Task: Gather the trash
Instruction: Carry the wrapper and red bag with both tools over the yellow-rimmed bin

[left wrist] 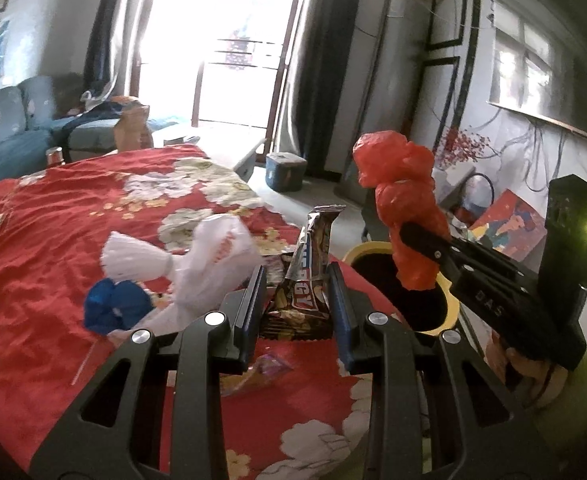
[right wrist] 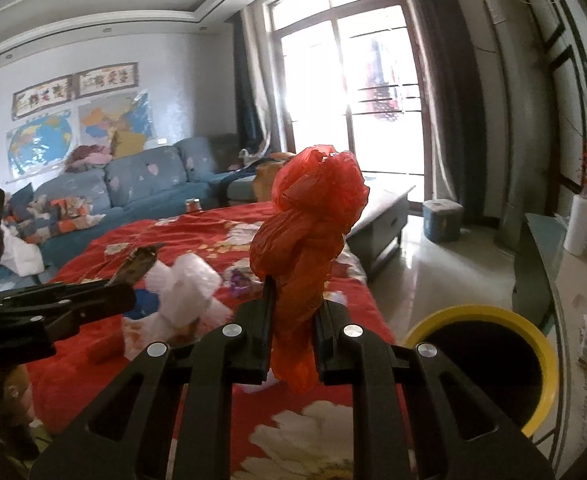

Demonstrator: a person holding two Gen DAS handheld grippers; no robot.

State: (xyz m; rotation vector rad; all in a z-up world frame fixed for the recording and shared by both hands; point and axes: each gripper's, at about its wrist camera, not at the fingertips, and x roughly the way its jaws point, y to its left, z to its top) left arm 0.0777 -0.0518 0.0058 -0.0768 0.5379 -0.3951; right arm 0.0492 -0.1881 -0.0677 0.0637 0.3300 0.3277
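Your right gripper (right wrist: 293,334) jaws clamp the red bag (right wrist: 307,240), held above the bed's edge beside the yellow bin (right wrist: 541,360). Your left gripper (left wrist: 297,300) jaws pinch the snack wrapper (left wrist: 305,276) over the bed (left wrist: 45,216), left of the bin.

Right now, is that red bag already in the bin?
Not yet. The red bag is pinched in the right gripper, outside the yellow bin.

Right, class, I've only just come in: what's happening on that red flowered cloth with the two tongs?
A person is clearing rubbish with tongs in each hand. The right tongs are shut on a crumpled red plastic bag, held up near the yellow-rimmed bin. The left tongs grip a snack bar wrapper, lifted upright. A knotted white bag and a blue scrap lie on the red cloth, not yet collected.
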